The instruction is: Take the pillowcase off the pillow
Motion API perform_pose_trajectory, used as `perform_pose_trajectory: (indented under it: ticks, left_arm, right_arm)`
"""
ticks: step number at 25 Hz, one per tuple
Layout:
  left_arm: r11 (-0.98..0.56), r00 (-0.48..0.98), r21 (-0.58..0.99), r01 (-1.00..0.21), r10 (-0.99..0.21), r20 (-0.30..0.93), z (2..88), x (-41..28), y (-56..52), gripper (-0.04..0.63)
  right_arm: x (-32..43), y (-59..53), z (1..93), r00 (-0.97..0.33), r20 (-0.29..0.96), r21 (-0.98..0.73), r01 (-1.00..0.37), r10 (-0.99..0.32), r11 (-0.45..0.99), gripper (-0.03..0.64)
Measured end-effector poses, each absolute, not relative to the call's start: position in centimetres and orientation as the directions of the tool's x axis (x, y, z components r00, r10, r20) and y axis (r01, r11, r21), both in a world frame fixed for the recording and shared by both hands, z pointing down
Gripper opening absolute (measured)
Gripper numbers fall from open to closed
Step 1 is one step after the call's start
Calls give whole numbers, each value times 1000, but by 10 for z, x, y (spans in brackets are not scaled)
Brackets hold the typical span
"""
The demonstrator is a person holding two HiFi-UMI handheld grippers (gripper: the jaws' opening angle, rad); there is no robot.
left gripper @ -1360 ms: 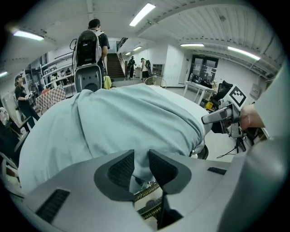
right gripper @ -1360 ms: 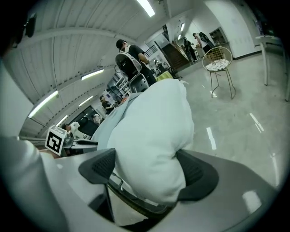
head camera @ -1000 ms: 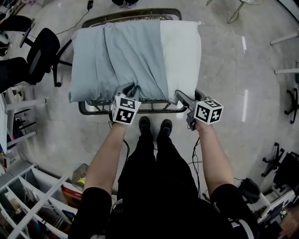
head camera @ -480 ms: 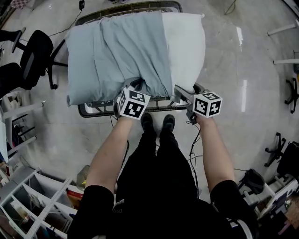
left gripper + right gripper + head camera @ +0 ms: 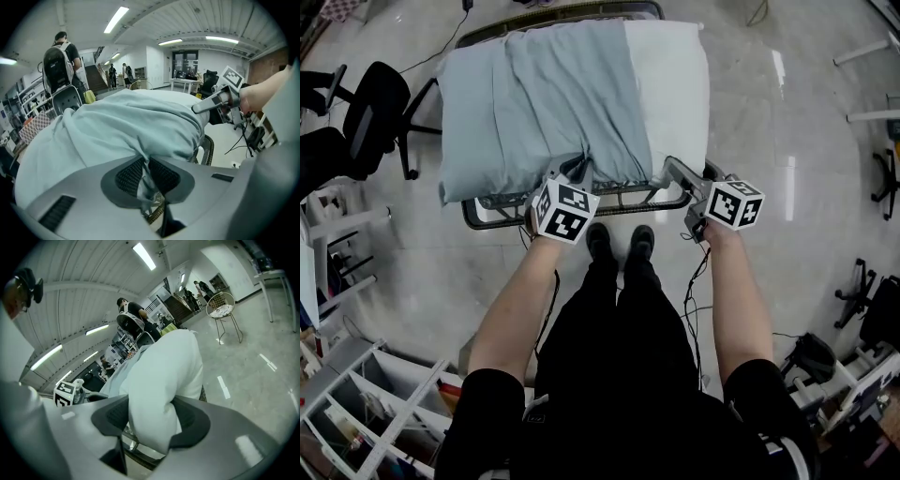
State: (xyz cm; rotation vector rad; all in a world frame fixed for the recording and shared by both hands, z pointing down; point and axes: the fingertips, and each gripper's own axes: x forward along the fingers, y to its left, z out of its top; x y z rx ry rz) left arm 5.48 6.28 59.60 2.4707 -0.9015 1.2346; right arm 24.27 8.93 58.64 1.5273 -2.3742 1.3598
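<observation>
Pillowcase [image 5: 544, 103] covers most of the pillow [image 5: 670, 94] at your 12 o'clock. Your left gripper [image 5: 146, 174], just closed, pinches its hem at 11 o'clock; your right gripper [image 5: 150, 420], jaws just closing, squeezes the bare pillow corner at 1 o'clock.

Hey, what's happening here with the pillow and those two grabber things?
A person is stripping a pillow that lies on a metal rack, with a handheld gripper in each hand. The left gripper has just closed on the near edge of the blue-grey pillowcase. The right gripper, its jaws just closing, clamps the pillow's bare white end. The case still covers most of the pillow.
</observation>
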Motion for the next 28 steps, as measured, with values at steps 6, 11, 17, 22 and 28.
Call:
perform_pose_trajectory:
  ticks: [6, 11, 17, 22, 28]
  left_arm:
    - [-730, 444, -41, -682, -458, 771, 588, 41, 86, 184]
    - [-735, 421, -39, -677, -430, 798, 596, 40, 82, 186]
    - [-777, 391, -97, -622, -415, 822, 592, 29, 75, 18]
    - [-762, 398, -69, -644, -411, 820, 576, 14, 76, 8]
    - [-692, 372, -27, -721, -420, 828, 571, -40, 67, 6]
  right_arm:
    - [247, 98, 561, -539, 404, -693, -708, -739, 138, 219]
    - [246, 102, 553, -523, 394, -716, -690, -755, 104, 201]
    - [250, 105, 542, -495, 379, -735, -674, -782, 71, 178]
    - [260, 105, 524, -475, 360, -745, -665, -803, 59, 164]
    - [273, 98, 512, -473, 354, -746, -663, -807, 62, 147]
